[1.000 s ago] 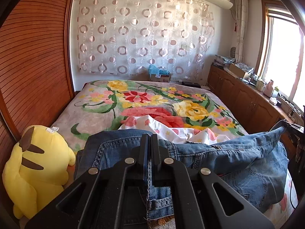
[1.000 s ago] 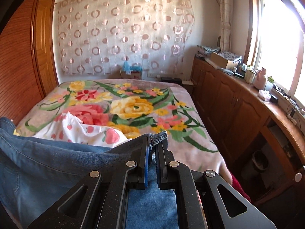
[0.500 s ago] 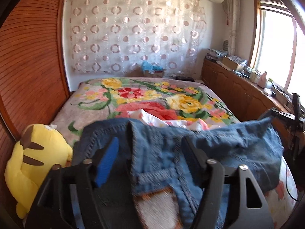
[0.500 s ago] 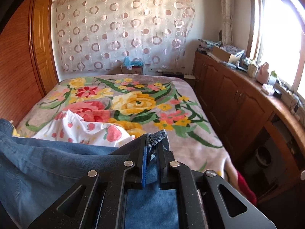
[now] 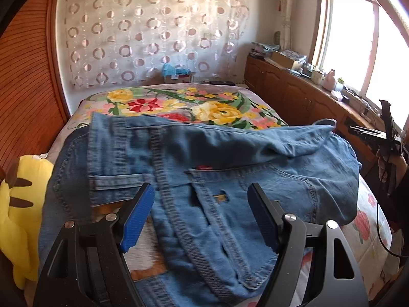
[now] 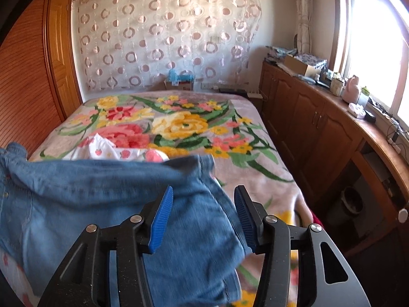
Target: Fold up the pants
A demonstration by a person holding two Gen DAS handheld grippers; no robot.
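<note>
Blue denim pants (image 5: 204, 174) lie folded across the near end of the bed, waistband and back pocket up; they also show in the right wrist view (image 6: 107, 199), slightly blurred. My left gripper (image 5: 200, 202) is open just above the pants' left part, holding nothing. My right gripper (image 6: 203, 204) is open above the pants' right end, holding nothing. The right gripper also shows far right in the left wrist view (image 5: 383, 138).
The bed carries a floral blanket (image 6: 179, 125). A white strawberry-print cloth (image 6: 112, 151) lies beyond the pants. A yellow plush toy (image 5: 18, 199) sits at the bed's left. A wooden wardrobe (image 5: 25, 76) stands left; low wooden cabinets (image 6: 319, 128) run along the right.
Both grippers let go of the pants: the left opened first, the right just now. The denim dropped flat onto the bed, covering most of the white cloth in the left view.
</note>
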